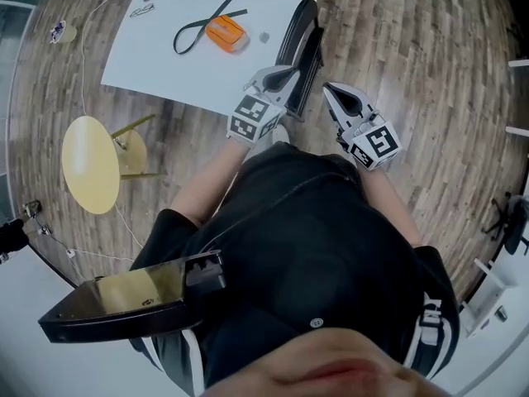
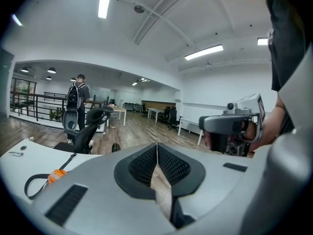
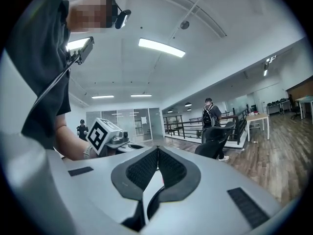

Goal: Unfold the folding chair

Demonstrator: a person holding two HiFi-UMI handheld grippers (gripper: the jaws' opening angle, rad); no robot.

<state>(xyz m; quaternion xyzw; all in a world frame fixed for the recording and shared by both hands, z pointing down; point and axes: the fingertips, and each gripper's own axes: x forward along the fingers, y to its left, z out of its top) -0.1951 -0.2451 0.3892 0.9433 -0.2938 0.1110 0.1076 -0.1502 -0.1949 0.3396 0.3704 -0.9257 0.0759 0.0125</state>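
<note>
A yellow chair [image 1: 91, 165] with a round seat and thin legs stands on the wood floor at the left, well away from both grippers. My left gripper [image 1: 279, 74] and right gripper [image 1: 331, 92] are held side by side in front of the person's chest, near the white table's [image 1: 157, 56] right corner. The left gripper's [image 2: 157, 146] ribbed pads meet with nothing between them. So do the pads of the right gripper [image 3: 157, 150]. Neither gripper view shows the yellow chair.
An orange object [image 1: 225, 33] and a black strap [image 1: 198, 25] lie on the table. A black office chair [image 1: 302, 48] stands at its right edge, just beyond the grippers. A person with a backpack [image 2: 76, 99] stands by a railing farther off. More desks stand in the background.
</note>
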